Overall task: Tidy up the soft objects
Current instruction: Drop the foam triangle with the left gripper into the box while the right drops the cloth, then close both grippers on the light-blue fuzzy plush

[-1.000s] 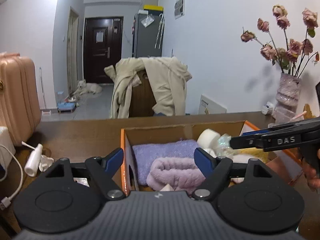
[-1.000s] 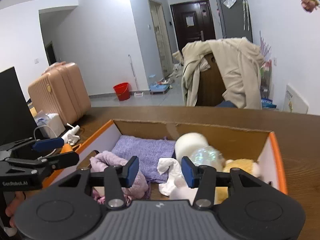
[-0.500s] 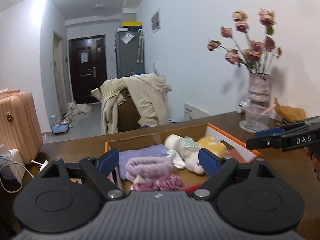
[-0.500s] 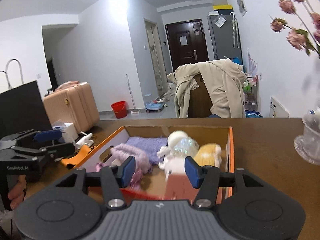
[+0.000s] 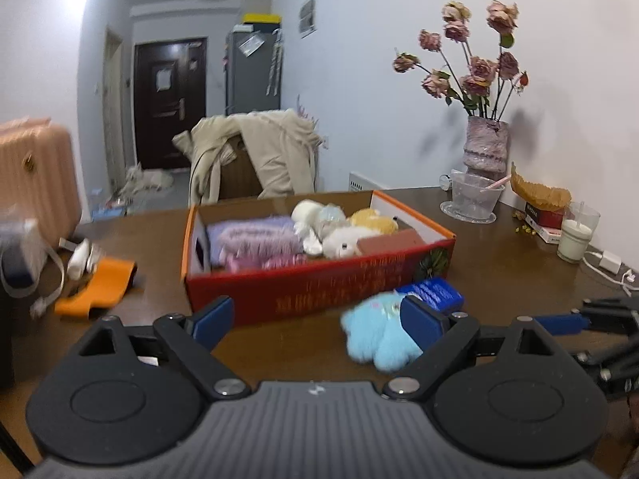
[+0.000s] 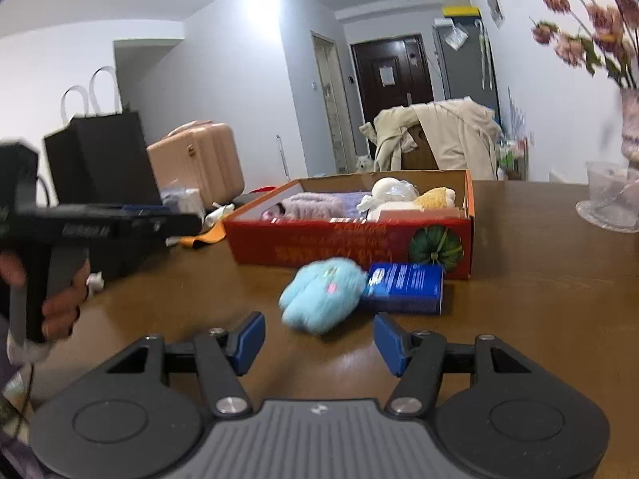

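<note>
**Entry: one blue plush toy outside the box, both tools empty**

Landmark for all places below: the red box point(image 6: 351, 239).

Item 1. My right gripper point(image 6: 319, 337). Jaws spread wide, nothing between them. It sits on the near side of the box, over bare table point(image 6: 539, 299).

Item 2. My left gripper point(image 5: 315, 315). Jaws also spread wide and empty. In the right view it shows side-on, well off to the left of the box, gripped in my left hand point(image 6: 60, 299).

Item 3. Blue plush toy point(image 6: 323, 295). Lies on the table just in front of the box's near wall, touching or nearly touching the blue carton point(image 6: 403, 287) on its right. It is straight ahead of my right gripper and centred on the gap between its fingers. From my left gripper it sits off to the right, partly behind the right finger point(image 5: 423, 323). I judge the right hand the nearer and better lined up. Its long axis seems to run from near-left to far-right, slanting toward the carton; motion blur makes this uncertain.

Item 4. Contents of the box: purple towels point(image 5: 255, 235), a white plush point(image 5: 343, 241), a yellow plush point(image 5: 371, 219). Already stowed.

Item 5. Orange cloth point(image 5: 96, 289), on the table left of the box.

Judgement: the blue toy looks to be the last loose soft piece; it goes forward and over the near wall.
</note>
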`<action>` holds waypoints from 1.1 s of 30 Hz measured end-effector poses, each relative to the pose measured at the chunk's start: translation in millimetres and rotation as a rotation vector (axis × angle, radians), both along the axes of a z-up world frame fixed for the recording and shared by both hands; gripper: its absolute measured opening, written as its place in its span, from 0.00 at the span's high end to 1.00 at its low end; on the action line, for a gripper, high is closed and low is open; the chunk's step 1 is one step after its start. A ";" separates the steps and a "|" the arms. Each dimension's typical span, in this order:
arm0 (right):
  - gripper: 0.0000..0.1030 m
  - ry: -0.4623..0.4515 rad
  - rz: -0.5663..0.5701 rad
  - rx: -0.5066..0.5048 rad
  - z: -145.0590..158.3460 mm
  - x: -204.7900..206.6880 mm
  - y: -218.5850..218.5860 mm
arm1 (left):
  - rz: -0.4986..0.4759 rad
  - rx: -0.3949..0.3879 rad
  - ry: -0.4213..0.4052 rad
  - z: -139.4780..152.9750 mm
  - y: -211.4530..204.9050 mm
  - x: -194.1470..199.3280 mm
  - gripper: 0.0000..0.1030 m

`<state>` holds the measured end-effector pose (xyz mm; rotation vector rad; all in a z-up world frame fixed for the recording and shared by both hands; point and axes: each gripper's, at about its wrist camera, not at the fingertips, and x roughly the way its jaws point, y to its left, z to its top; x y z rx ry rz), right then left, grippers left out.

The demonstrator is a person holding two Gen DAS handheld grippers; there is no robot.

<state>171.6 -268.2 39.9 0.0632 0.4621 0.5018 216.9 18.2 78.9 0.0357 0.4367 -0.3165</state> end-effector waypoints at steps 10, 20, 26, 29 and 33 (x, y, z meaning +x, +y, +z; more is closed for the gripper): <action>0.34 -0.111 -0.081 0.026 -14.2 -44.5 -8.4 | 0.026 -0.013 0.085 -46.7 2.4 -39.6 0.06; 0.34 -0.103 -0.102 0.060 -26.0 -31.1 -2.3 | -0.016 -0.015 0.083 -50.9 -17.4 -34.7 0.06; 0.34 -0.026 -0.083 0.055 -24.6 -16.7 -7.1 | -0.031 -0.091 0.182 -57.9 -32.8 18.2 0.09; 0.35 0.031 -0.049 0.058 -15.5 6.1 -7.2 | -0.029 -0.131 0.200 -58.0 -35.7 45.8 0.24; 0.43 0.081 -0.008 0.057 -4.0 49.8 5.2 | -0.066 -0.183 0.206 -54.0 -32.3 80.3 0.29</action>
